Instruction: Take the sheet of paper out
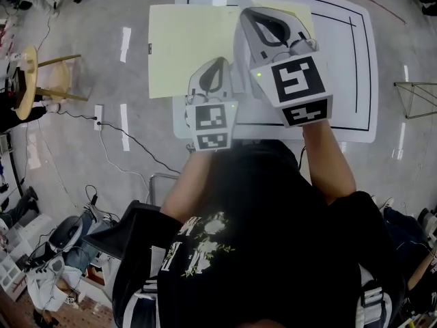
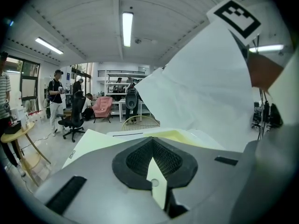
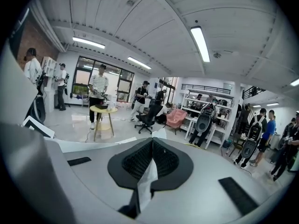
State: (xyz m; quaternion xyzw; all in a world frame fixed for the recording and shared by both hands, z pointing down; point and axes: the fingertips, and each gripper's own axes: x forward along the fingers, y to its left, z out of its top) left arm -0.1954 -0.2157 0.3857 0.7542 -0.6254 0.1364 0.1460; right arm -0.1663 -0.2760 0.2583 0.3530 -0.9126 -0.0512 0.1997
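A pale yellow folder [image 1: 184, 46] lies on the white table [image 1: 341, 67] and juts over its left edge. My left gripper [image 1: 217, 61] is shut on the folder's near edge; in the left gripper view a yellow strip [image 2: 156, 181] shows between the closed jaws of the gripper [image 2: 152, 141]. My right gripper [image 1: 256, 11] hangs higher, over the folder's right part. It is shut on a white sheet of paper [image 3: 148, 181], pinched at the gripper [image 3: 152, 141]. The sheet [image 2: 201, 92] rises tilted above the folder [image 2: 93, 141]. Most of it is hidden in the head view.
A round wooden side table [image 1: 31, 80] stands on the floor at far left, with a power strip and cable [image 1: 97, 115] beside it. A metal frame [image 1: 416, 101] stands right of the table. Several people, a black office chair [image 2: 74, 120] and a pink armchair [image 2: 102, 107] fill the room beyond.
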